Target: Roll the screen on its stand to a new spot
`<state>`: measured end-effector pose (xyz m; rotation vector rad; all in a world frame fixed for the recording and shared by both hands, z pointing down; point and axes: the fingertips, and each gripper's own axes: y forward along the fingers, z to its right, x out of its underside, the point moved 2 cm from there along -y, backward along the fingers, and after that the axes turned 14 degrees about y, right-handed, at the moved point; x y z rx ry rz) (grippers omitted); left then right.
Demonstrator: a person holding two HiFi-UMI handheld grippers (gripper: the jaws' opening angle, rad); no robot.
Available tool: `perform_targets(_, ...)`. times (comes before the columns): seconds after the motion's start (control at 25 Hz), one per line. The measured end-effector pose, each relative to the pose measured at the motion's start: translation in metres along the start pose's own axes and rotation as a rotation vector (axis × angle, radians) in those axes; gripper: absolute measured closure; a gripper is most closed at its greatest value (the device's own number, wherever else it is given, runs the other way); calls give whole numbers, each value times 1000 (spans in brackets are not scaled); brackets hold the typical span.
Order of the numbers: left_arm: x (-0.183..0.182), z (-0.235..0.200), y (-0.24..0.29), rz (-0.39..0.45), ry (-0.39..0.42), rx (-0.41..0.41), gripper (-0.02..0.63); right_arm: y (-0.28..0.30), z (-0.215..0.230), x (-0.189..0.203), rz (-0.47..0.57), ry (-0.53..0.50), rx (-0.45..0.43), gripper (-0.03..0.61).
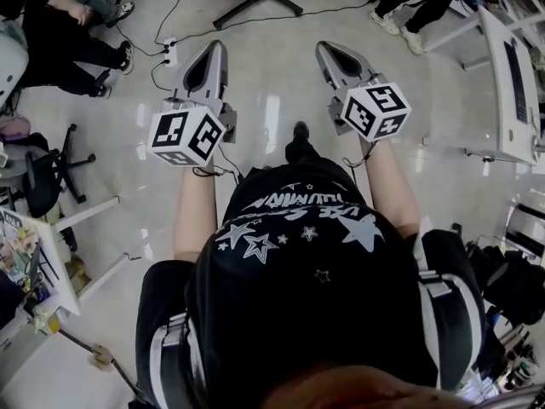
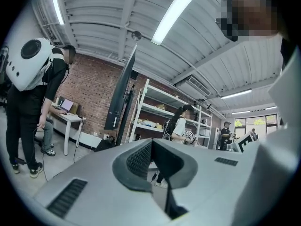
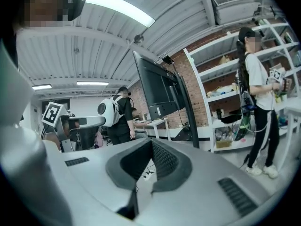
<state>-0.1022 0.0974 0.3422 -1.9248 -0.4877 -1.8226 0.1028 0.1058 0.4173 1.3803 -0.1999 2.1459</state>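
**Head view and both gripper views: approach to the screen.** The left gripper (image 1: 216, 49) and right gripper (image 1: 329, 51) are held side by side over the glossy floor (image 1: 272, 109), each in one of the person's hands, and both point towards the screen (image 3: 156, 89).

The left fingers (image 2: 139, 159) are pressed together with nothing between them. The right fingers (image 3: 165, 162) are likewise closed tip to tip and empty.

The screen is a large dark panel mounted high on its stand (image 3: 187, 112). It stands well apart from both grippers and neither touches it. The left gripper view shows it nearly edge-on, while the right gripper view shows its dark face.

- **Behind the screen:** a brick wall (image 2: 91, 91).
- **Just beside the screen, on the right in both gripper views:** a white shelving rack (image 2: 157, 108), with a person in a white shirt (image 3: 256, 79) standing at it.
- **On the other side of the screen:** a white desk (image 2: 69, 119) against the same wall, with a person with a white backpack (image 2: 29, 65) bending nearby.

In the head view, black splayed legs (image 1: 255, 3) lie on the floor ahead of and between the grippers. That view alone does not show whether they belong to the screen's stand.
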Motion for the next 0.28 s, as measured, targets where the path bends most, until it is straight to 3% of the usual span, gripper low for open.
perform_targets(0.28, -11, 47, -7, 1, 6, 57, 603, -37, 2, -4, -3, 2, 4, 571)
